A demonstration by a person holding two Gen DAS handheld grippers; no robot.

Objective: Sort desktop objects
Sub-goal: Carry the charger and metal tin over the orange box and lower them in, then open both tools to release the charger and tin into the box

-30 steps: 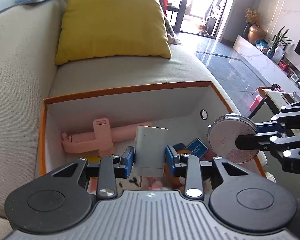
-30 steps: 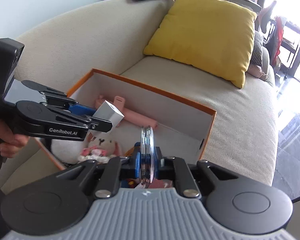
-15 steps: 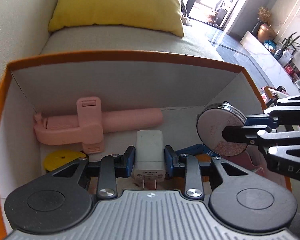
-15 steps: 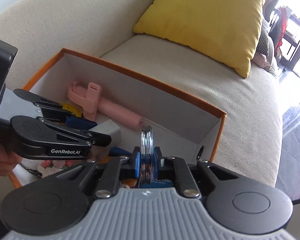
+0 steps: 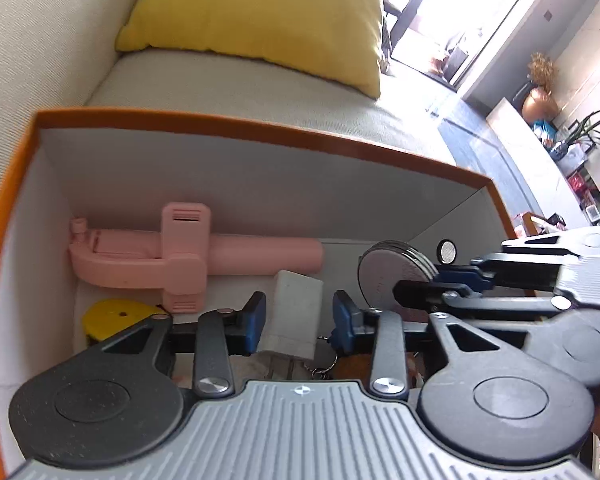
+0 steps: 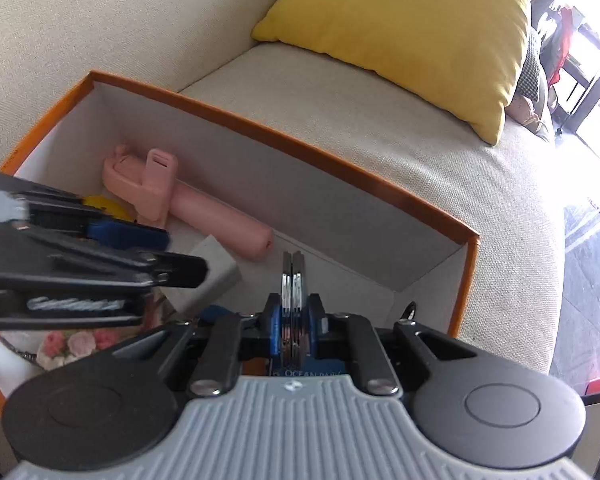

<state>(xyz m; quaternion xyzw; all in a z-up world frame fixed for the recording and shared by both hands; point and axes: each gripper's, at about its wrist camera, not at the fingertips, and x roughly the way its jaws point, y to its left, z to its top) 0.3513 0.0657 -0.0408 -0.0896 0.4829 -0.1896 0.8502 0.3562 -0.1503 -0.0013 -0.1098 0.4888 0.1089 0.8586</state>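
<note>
A: Left to right, inside the orange-rimmed white cardboard box [image 5: 256,130]. What sits at the far left?

B: Flat yellow plastic disc [image 5: 114,314], low on the floor by the left wall. Above it, a pale pink plastic stick with a clip-on bracket [image 5: 188,260] lying lengthwise against the back wall.

A: Left gripper [image 5: 299,317]?

B: Inside the box, pointing at the back wall. Blue pads [image 5: 256,317] parted; a gap shows on each side of the white rectangular plug adapter [image 5: 296,312] between them. Adapter is not pinched. Its far end lies just below the rounded tip of the pink stick. Whether it rests on the clutter under it, cannot tell. A keyring chain [image 5: 326,364] shows under the right pad.

A: Further right?

B: Right gripper [image 6: 293,322] closed tight on a round silver metal compact [image 6: 293,300], held on edge, upright, above the right half of the box. From the left wrist view the disc face [image 5: 394,276] is just beside the adapter, apart from it.

A: Below it?

B: A blue card printed OCEAN PARK [image 6: 310,372], partly hidden. At lower left of the right wrist view, a pink flowered soft item [image 6: 74,344], blurred.

A: Surroundings?

B: Box sits on a beige fabric sofa [image 6: 380,120]; mustard-yellow cushion [image 6: 412,28] behind it.
</note>
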